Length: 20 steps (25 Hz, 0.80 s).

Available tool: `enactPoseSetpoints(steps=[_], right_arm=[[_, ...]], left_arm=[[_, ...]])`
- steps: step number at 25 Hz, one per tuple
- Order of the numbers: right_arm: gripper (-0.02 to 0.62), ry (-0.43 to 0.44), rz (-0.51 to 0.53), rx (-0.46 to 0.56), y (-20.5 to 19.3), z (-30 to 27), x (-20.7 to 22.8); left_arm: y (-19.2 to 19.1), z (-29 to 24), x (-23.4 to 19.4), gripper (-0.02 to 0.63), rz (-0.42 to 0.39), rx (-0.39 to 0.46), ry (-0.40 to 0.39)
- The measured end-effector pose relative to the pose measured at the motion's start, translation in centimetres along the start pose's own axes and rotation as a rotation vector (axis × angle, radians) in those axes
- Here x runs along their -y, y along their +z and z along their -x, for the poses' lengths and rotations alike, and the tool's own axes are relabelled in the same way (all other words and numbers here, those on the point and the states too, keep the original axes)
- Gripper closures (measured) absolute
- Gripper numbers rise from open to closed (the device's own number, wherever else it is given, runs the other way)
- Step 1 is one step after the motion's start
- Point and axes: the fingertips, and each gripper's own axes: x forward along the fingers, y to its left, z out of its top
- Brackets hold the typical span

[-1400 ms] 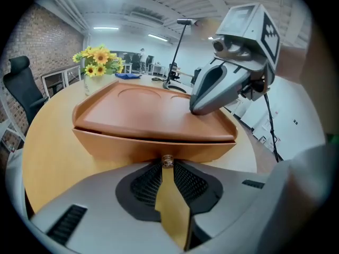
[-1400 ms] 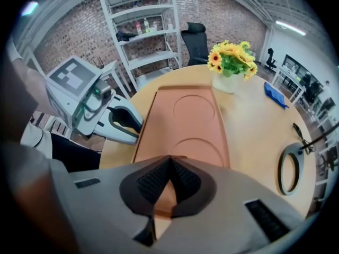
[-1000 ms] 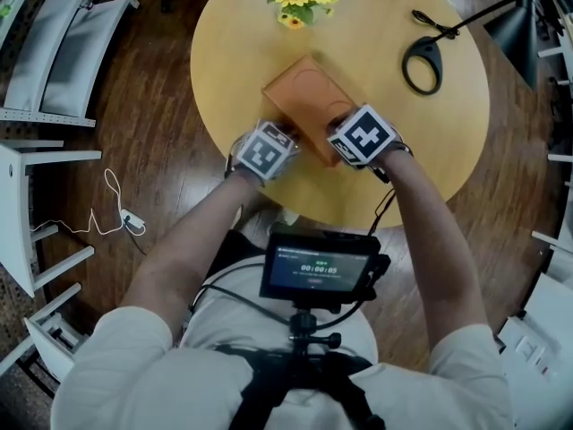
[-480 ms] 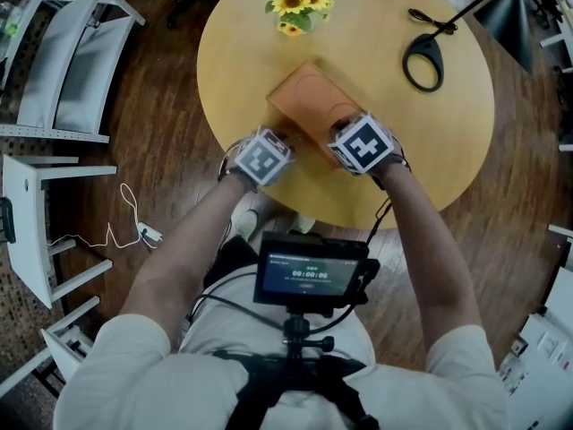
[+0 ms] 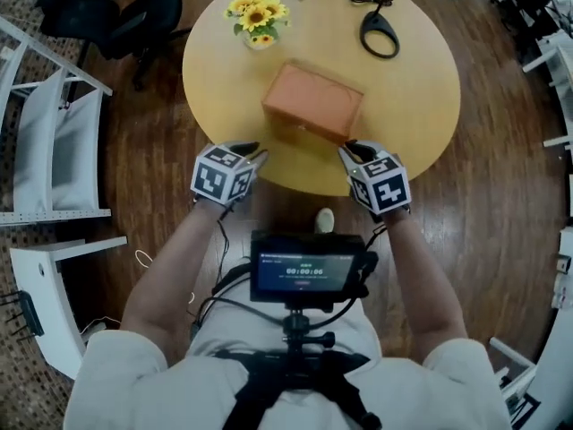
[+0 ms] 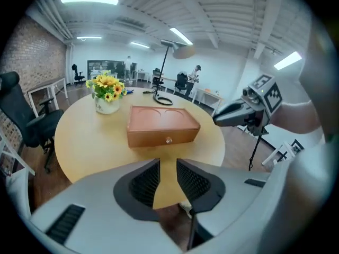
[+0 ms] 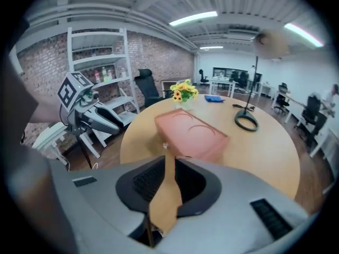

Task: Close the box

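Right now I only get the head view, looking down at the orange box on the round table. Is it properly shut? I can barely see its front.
Observer: The left gripper view faces the box from the front. It looks closed, no gap shows under the lid, and there is a small knob on the front face.
Operator: Are those pincers holding anything?
Observer: No. The left gripper has its jaws apart and closing, with only the table showing between them.
Operator: And the other one?
Observer: The right gripper is opening. There is a narrow gap with nothing in it, and the box lies ahead of it.
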Motion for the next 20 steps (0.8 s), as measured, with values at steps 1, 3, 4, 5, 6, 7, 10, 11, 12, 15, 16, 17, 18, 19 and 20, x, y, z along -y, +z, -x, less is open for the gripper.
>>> enactPoseSetpoints(steps=[1,3,4,5,6,7,10,11,12,15,16,17,18,19,20], right_arm=[[0.531,-0.035,-0.051,0.014,-1.3,1.0,-1.1],[0.531,-0.107,-0.162,0.045,-3.9,3.3,-4.2],[0.531,-0.143,-0.211,0.061,-4.9,4.6,-6.0],[0.531,-0.175,-0.253,0.076,-5.8,5.9,-8.0],[0.531,-0.204,-0.288,0.09,-6.7,7.0,-10.1],[0.531,-0.23,-0.316,0.102,-7.5,8.1,-12.1],[0.531,-0.299,-0.361,0.116,-9.9,11.0,-17.3],[0.531,-0.316,-0.37,0.119,-10.5,11.9,-18.8],[0.531,-0.33,-0.377,0.12,-11.0,12.8,-20.1],[0.531,-0.347,-0.396,0.119,-12.2,15.5,-23.4],[0.53,-0.352,-0.403,0.123,-12.4,16.1,-24.2],[0.531,-0.358,-0.409,0.132,-12.7,16.6,-24.8],[0.529,-0.366,-0.411,0.143,-12.9,16.9,-25.3],[0.529,-0.372,-0.412,0.153,-13.0,17.1,-25.8],[0.529,-0.375,-0.413,0.161,-13.1,17.4,-26.3]], left_arm=[[-0.4,1.3,0.2,0.506,-0.013,0.006,-0.018],[-1.6,4.2,0.8,0.506,-0.051,0.011,-0.064],[-2.3,5.9,1.1,0.506,-0.072,0.013,-0.087],[-3.0,7.6,1.3,0.506,-0.092,0.013,-0.106],[-3.7,9.4,1.4,0.506,-0.111,0.011,-0.121],[-4.4,11.1,1.4,0.506,-0.129,0.009,-0.132],[-6.6,15.7,1.7,0.506,-0.163,0.009,-0.151],[-7.3,17.0,1.7,0.506,-0.169,0.011,-0.15],[-7.9,18.2,1.8,0.506,-0.174,0.013,-0.145],[-9.2,20.9,2.2,0.506,-0.18,0.024,-0.124],[-9.5,21.5,2.4,0.506,-0.182,0.029,-0.117],[-9.8,22.1,2.5,0.506,-0.184,0.036,-0.11],[-10.2,22.6,2.7,0.506,-0.185,0.043,-0.106],[-10.5,23.0,2.8,0.506,-0.183,0.05,-0.102],[-10.8,23.4,2.9,0.506,-0.179,0.056,-0.099]])
